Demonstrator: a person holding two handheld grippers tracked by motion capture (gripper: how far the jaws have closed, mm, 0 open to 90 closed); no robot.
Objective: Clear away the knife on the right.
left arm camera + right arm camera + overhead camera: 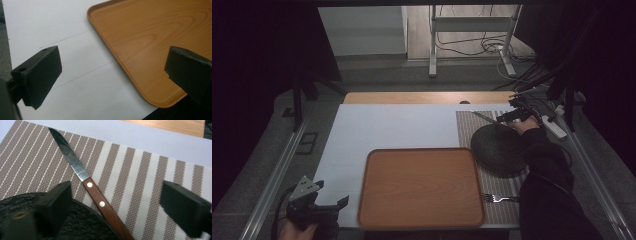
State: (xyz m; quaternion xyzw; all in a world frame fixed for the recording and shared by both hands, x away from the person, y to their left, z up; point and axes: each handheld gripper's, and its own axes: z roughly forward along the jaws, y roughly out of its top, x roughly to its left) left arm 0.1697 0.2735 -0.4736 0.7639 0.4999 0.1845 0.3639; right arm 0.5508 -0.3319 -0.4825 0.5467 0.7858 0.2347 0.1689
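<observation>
The knife (87, 185) is seen lying flat on the striped placemat (140, 172), between the spread fingers (58, 202) of the right gripper (117, 205) and untouched by either of them; in the right gripper view its wooden handle runs down between the two fingers, closer to the one at the left, while the blade points away toward the upper left. No thing is pinched by these fingers. The handle is laid just beside the rim of the dark round plate (82, 225), and whether the two touch cannot be told. In the high view the right gripper (518, 116) is held at the far edge of the plate (497, 147), with the knife (484, 118) stretched leftward from it over the placemat (464, 127). A fork (499, 199) is laid on the near part of the placemat, its handle covered by the person's dark sleeve (547, 190). The wooden tray (421, 187) is set on the white tabletop (377, 125), and nothing is held in it. The left gripper (319, 205) is kept at the near left corner, its fingers (41, 72) spread wide over the tabletop beside the tray's corner (155, 97), pinching nothing. The knife's handle end is cut off by the bottom edge of the right gripper view.
</observation>
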